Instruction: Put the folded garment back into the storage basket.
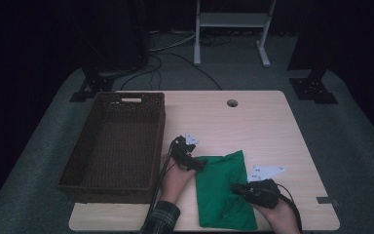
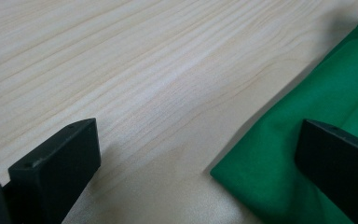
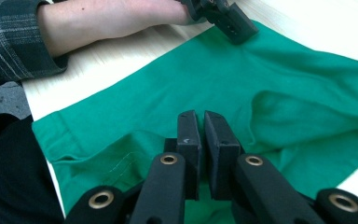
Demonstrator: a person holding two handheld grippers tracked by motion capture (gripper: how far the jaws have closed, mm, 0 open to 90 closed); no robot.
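A green cloth (image 1: pixel 221 204) lies folded on the wooden table (image 1: pixel 253 122) near its front edge. My left gripper (image 1: pixel 199 165) rests at the cloth's far left corner. In the left gripper view it (image 2: pixel 196 140) stands open, one jaw over bare wood and the other over the cloth's (image 2: pixel 303 102) edge. My right gripper (image 1: pixel 234 187) lies over the cloth's right half, pointing left. In the right gripper view its jaws (image 3: pixel 201 121) are shut just above the cloth (image 3: pixel 270 70), which bulges into a soft fold ahead of them. I cannot tell whether fabric is pinched between them.
A dark wicker basket (image 1: pixel 158 141) with nothing in it stands on the table's left side, close to the person's left hand (image 3: pixel 112 18). A cable hole (image 1: pixel 232 103) sits near the far edge. Grey tape (image 1: pixel 324 200) marks the right front edge.
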